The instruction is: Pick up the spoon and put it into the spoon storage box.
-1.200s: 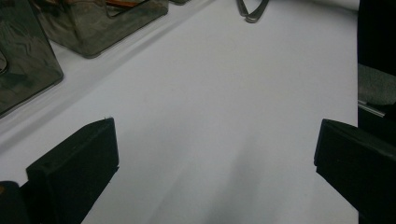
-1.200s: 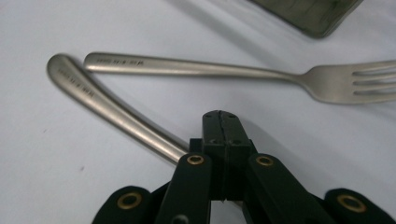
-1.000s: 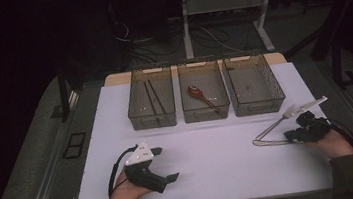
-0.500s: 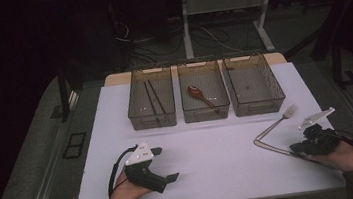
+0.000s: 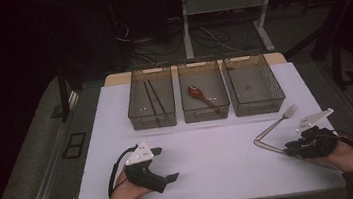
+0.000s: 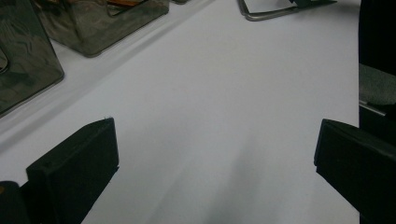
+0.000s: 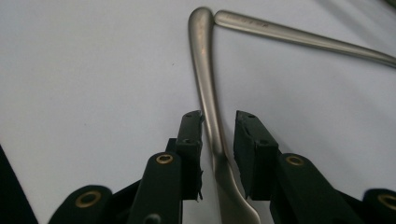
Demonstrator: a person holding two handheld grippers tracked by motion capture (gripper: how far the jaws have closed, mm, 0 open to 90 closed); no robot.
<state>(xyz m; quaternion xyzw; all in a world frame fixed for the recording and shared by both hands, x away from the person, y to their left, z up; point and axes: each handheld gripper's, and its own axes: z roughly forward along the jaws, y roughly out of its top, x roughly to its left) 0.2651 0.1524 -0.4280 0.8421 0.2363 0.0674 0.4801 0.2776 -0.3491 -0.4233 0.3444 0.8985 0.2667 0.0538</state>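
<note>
1. My right gripper (image 7: 218,140) sits low at the bottom centre of its own view, jaws nearly pressed together around the handle of a slim matte steel utensil (image 7: 205,84). There's a sliver of gap on the right side, so I'd call it closing, not clamped.
2. In the high view that gripper (image 5: 290,148) is at the lower right of the white table (image 5: 223,174), and a silver fork (image 5: 280,122) lies just above it, tines toward the upper right.
3. The two handles meet tip to tip at the top of the right gripper view, the fork handle (image 7: 299,35) running off right.
4. My left gripper (image 5: 167,165) rests at lower left, jaws spread wide with nothing between them.
5. Three smoky clear plastic bins (image 5: 204,96) wait at centre frame.
6. Risk, as I judge it: a flat, slick handle on a smooth table can squirt sideways, or pivot and knock the fork.
</note>
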